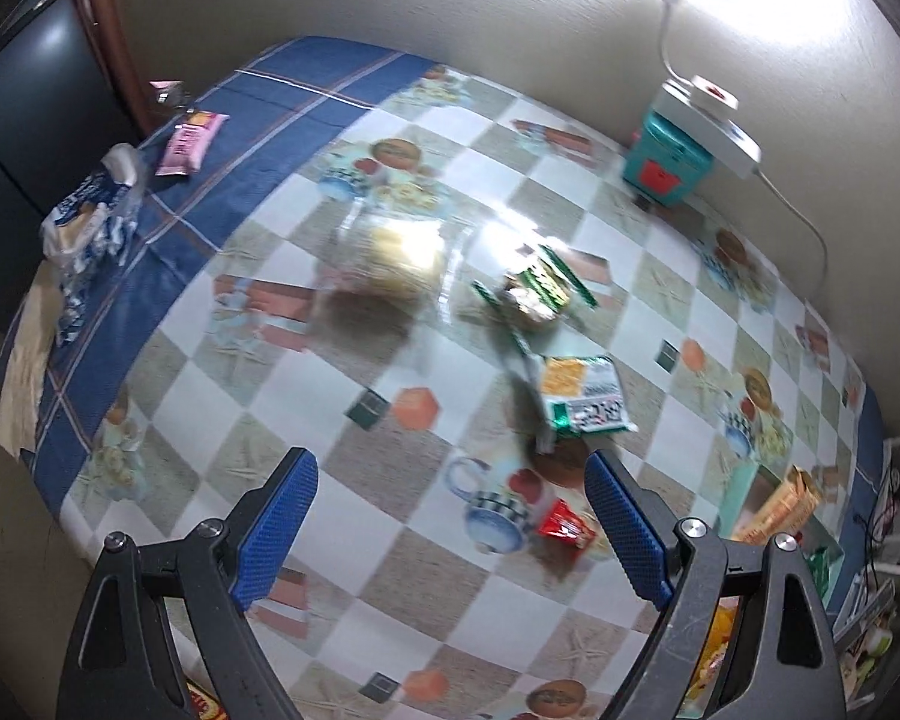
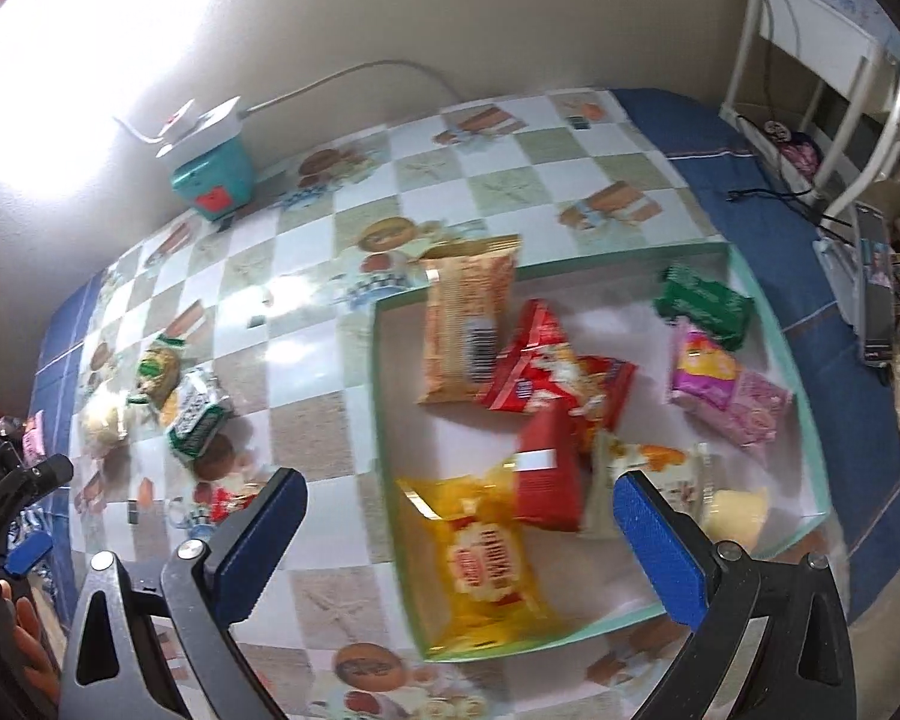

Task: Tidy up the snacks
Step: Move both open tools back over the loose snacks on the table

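Snacks in crinkly foil and plastic wrappers fill a shallow rectangular box (image 2: pixel 390 420) with pale green walls and a white floor, lying ahead of the right gripper (image 2: pixel 462 531) and partly between its spread blue-padded fingers, which grasp nothing. Inside it I count about nine packets: a long orange biscuit pack (image 2: pixel 465 330) leaning over the far wall, three red packs (overlapping, so the count is rough) (image 2: pixel 546 468), a yellow pouch (image 2: pixel 486 564) nearest the claw, a green packet (image 2: pixel 705 300), a pink-and-purple one (image 2: pixel 726 390), a white wrapper (image 2: pixel 660 480) and a pale yellow cup-shaped item (image 2: pixel 735 510).

Ahead of the left gripper (image 1: pixel 450 531), likewise spread wide and empty, four loose snacks lie on the glossy checked tablecloth (image 1: pixel 390 570): a clear-wrapped pale bun (image 1: pixel 390 258), a green-trimmed cookie packet (image 1: pixel 534 288), a green-and-white packet (image 1: pixel 585 396), and a small red packet (image 1: pixel 567 525) just beside its right finger. Far off to its left rests a pink bar (image 1: pixel 189 141).
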`<action>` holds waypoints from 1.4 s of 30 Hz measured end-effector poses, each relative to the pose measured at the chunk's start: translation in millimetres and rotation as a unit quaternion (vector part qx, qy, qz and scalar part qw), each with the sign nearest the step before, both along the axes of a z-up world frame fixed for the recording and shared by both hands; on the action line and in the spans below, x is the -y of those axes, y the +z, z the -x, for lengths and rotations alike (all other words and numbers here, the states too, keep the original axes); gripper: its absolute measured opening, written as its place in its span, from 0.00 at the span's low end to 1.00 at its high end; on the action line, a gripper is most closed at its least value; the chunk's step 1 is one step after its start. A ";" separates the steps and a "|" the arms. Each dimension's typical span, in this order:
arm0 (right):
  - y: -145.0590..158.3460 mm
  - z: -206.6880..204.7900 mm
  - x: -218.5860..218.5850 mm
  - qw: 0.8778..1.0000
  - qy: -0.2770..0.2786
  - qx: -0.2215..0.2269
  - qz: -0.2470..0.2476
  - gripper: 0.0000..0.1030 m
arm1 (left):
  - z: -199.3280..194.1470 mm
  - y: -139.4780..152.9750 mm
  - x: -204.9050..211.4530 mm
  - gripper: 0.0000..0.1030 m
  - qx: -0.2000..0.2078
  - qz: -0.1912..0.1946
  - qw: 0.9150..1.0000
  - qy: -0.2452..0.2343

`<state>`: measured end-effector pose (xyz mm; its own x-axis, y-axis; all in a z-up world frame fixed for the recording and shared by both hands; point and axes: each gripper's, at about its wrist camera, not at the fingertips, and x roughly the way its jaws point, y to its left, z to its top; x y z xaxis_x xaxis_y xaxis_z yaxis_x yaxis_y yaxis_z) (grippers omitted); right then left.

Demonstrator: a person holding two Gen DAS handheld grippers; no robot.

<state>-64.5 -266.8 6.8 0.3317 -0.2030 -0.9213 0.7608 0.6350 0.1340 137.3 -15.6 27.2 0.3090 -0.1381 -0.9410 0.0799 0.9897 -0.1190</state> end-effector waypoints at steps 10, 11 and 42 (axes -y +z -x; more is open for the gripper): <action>-8.3 -40.7 -38.7 0.999 0.047 0.003 -0.011 1.00 | -16.0 4.5 -45.1 0.88 0.007 -0.010 0.999 0.038; -9.5 -44.1 -42.6 0.999 0.053 0.002 -0.011 1.00 | -17.6 4.7 -50.0 0.88 0.007 -0.009 0.999 0.042; -78.6 -105.9 -92.8 0.991 0.107 -0.063 -0.052 1.00 | -45.9 -77.1 -45.6 0.88 -0.092 -0.057 0.994 0.013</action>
<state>41.5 -173.9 -71.8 0.2386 -0.0422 -0.9702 0.6246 0.7716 0.1200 183.2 30.0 -49.9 0.1329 -0.0217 -0.9909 0.0414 0.9990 -0.0164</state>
